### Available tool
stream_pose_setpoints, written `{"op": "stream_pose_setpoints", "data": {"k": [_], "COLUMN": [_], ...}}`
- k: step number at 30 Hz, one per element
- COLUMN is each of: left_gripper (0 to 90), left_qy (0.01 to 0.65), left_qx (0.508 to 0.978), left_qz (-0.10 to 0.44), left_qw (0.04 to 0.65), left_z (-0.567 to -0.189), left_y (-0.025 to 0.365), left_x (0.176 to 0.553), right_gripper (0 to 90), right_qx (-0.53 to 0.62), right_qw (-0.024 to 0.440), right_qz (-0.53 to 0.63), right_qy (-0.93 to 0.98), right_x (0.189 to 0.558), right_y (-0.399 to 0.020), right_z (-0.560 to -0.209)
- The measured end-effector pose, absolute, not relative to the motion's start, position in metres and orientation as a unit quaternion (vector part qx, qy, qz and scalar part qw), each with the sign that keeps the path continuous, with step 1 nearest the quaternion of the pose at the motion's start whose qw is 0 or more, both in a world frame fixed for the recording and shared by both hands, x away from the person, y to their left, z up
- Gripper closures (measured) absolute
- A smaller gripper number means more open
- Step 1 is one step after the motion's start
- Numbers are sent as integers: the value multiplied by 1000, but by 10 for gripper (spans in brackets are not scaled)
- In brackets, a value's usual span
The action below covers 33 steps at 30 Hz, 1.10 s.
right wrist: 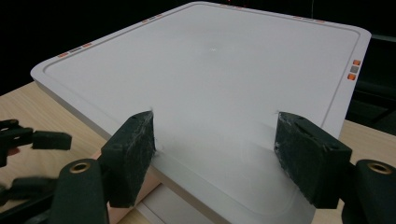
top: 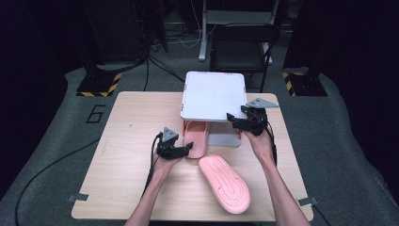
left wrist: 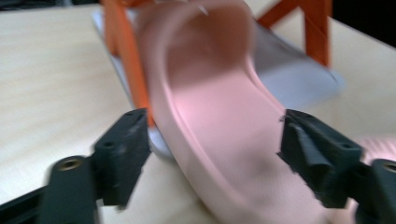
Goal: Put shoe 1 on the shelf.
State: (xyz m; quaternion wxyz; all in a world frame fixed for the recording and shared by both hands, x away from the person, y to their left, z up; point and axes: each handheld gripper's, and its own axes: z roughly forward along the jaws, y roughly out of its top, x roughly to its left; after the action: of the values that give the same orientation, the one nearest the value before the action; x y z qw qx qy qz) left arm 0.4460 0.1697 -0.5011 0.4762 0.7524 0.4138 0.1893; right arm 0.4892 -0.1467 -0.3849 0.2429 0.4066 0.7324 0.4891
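Observation:
A pink slipper (top: 196, 139) lies with its toe under the top of a white two-level rack (top: 214, 94) and its heel sticking out toward me. My left gripper (top: 186, 149) is open at that heel. In the left gripper view the slipper (left wrist: 219, 116) runs between the spread jaws of the left gripper (left wrist: 219, 158), with a gap on each side. A second pink slipper (top: 225, 183) lies sole up on the table's front right. My right gripper (top: 234, 121) is open at the rack's front right corner; its jaws hover over the white top plate (right wrist: 210, 79), right gripper (right wrist: 215, 154).
The rack stands on orange legs (left wrist: 126, 60) over a grey lower shelf (left wrist: 299, 79) at the back middle of the wooden table (top: 127, 155). The left gripper (right wrist: 28, 140) is at the left of the right gripper view. A dark chair (top: 242, 47) stands behind the table.

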Motion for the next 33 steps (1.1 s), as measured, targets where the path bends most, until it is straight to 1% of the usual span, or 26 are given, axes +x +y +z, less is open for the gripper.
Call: {"op": "stream_pose_setpoints", "data": {"k": [4,10,13,15,18,21,26,27,33], "left_gripper": [179,179,180,185,194,236,265,265,281], "left_qy": [388,373,369,375,380,381,394,403,410], "left_qx": [783,795,810,815,812,813,804,796,791], "left_qz": [184,187,179,183,178,188,192,192,201], "left_qw": [450,441,420,402,406,397,403,409,408], "left_z": [-505,-508,-513,-518,-520,-517,-515,-516,-515], "left_y": [167,165,160,156,154,151,145,143,136], "left_x": [433,426,426,428,432,437,448,451,463], "right_gripper": [283,283,285,285,289,291,291,291,292], "right_qx": [410,411,412,412,413,413,414,414,411], "right_qw": [244,244,243,242,242,241,242,242,243], "right_qz": [489,490,489,489,488,488,489,488,486], "right_qy": [730,729,729,730,730,730,729,729,732], "right_x": [489,489,489,489,489,489,489,489,489], "right_y": [-148,-148,-148,-148,-149,-149,-149,-150,-151], "right_z": [-385,-385,-385,-384,-384,-384,-384,-384,-384]}}
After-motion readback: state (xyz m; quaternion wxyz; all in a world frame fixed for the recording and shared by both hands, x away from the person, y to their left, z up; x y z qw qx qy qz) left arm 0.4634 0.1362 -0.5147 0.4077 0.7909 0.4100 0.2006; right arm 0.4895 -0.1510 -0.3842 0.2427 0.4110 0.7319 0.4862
